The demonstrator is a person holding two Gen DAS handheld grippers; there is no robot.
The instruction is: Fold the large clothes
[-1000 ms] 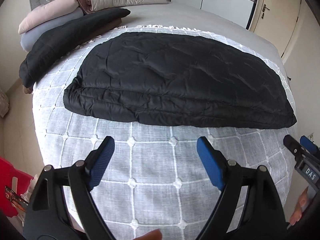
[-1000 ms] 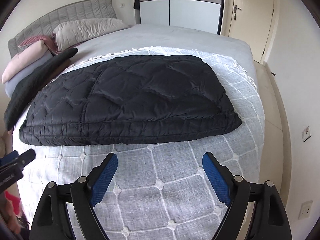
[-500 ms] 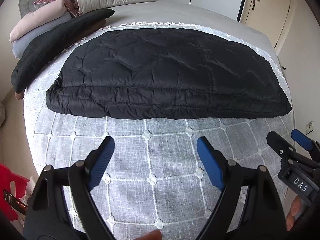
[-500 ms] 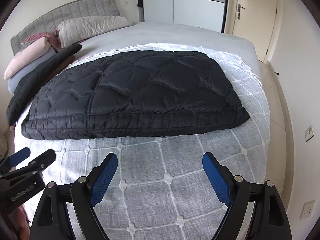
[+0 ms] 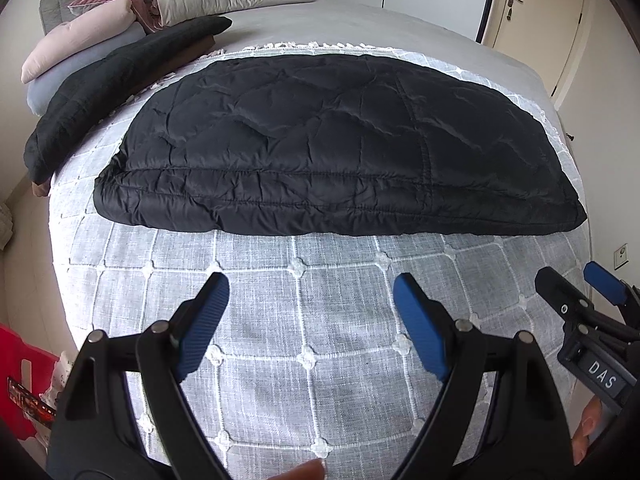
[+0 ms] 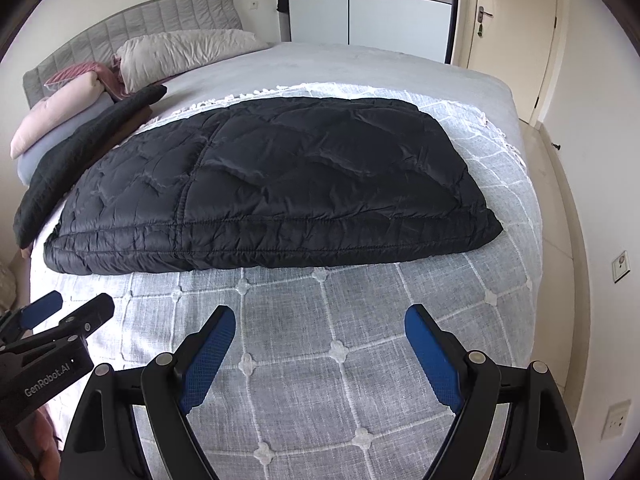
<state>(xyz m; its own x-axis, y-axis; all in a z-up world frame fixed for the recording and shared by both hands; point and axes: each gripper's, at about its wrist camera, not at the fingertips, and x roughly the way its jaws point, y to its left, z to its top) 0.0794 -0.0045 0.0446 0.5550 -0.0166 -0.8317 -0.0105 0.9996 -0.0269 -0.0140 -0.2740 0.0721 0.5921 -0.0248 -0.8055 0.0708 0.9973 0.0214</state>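
1. The black quilted garment [image 5: 332, 148] is lying flat in a folded slab on the white grid-patterned bedspread [image 5: 304, 344], in the middle of the bed.
2. Its long axis is running across my view from left to right, with a stitched, puffy edge facing me.
3. Nothing is lying between that edge and my tools; only bare bedspread is showing there.
4. I am holding my left gripper [image 5: 310, 292] above the bedspread, jaws spread wide and holding nothing.
5. I am holding my right gripper [image 6: 320, 322] just beside it, equally wide and empty.
6. A second dark folded piece [image 5: 120, 80] is lying along the left side, near the stacked pillows [image 5: 88, 36] by the headboard.
7. A wardrobe [image 6: 360, 8] and a door [image 6: 508, 40] are standing beyond the bed.
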